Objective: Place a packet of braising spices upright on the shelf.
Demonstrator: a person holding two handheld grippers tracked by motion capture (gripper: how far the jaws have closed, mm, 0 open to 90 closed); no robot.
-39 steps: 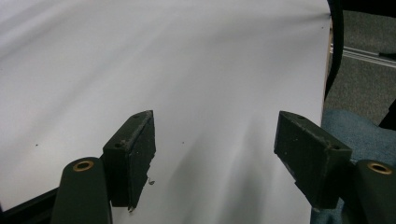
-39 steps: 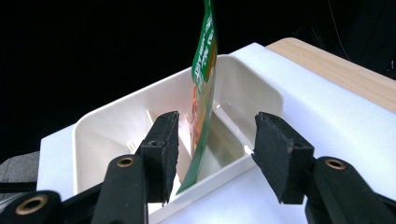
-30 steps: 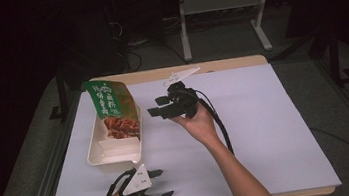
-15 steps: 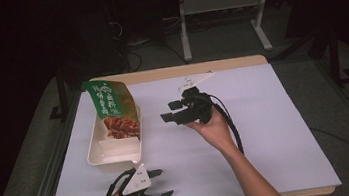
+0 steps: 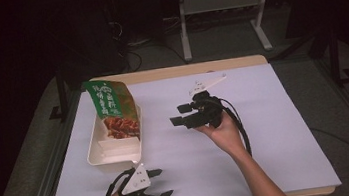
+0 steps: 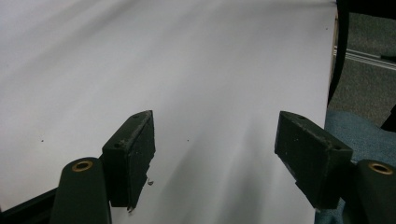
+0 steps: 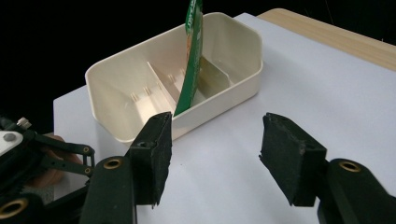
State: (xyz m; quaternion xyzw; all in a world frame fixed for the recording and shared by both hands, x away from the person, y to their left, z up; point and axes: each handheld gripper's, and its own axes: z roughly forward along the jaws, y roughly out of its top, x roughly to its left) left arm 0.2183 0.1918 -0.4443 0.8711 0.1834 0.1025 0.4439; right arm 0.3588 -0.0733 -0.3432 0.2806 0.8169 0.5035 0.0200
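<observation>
the snack bag stands in the tray beyond the right gripper, jaws spread, empty; left gripper spread too; bag's top cut off.

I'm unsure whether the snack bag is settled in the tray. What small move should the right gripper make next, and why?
Probably ease the right gripper back toward the green snack bag and nudge it flat. Its jaws stand open and empty, and the bag leans upright, poking above the rim of the cream divided tray, so it may topple.
</observation>
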